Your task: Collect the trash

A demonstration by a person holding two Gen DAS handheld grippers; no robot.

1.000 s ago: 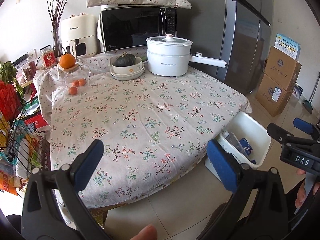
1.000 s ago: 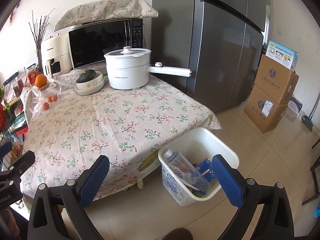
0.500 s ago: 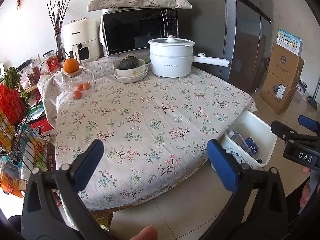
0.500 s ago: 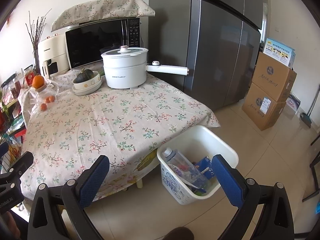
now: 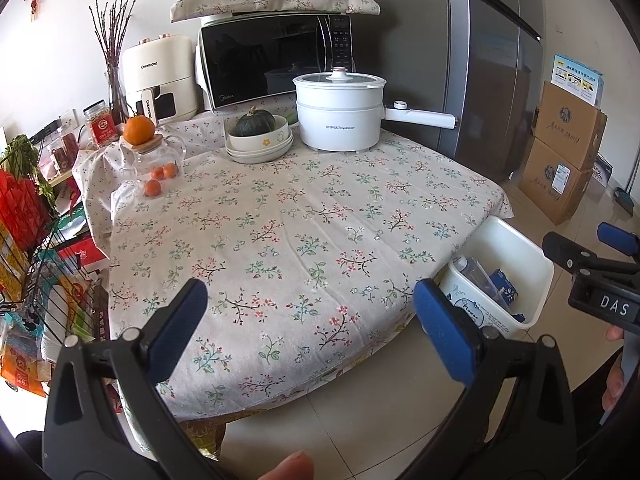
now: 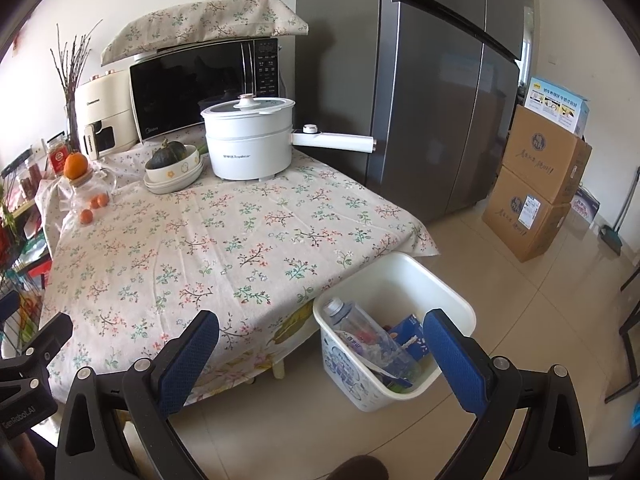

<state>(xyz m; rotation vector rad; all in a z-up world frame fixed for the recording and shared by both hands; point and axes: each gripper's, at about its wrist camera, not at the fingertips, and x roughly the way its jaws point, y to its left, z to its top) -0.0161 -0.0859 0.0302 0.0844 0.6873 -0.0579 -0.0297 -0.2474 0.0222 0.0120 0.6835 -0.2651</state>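
right wrist: bin [image 6: 460, 300] beside table [image 6: 224, 240] edge

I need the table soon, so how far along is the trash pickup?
Mostly done, it seems. The white bin on the floor by the table already holds a plastic bottle and a blue carton. Nothing is in hand: the left gripper and right gripper are both open and empty. No loose trash shows on the tablecloth.
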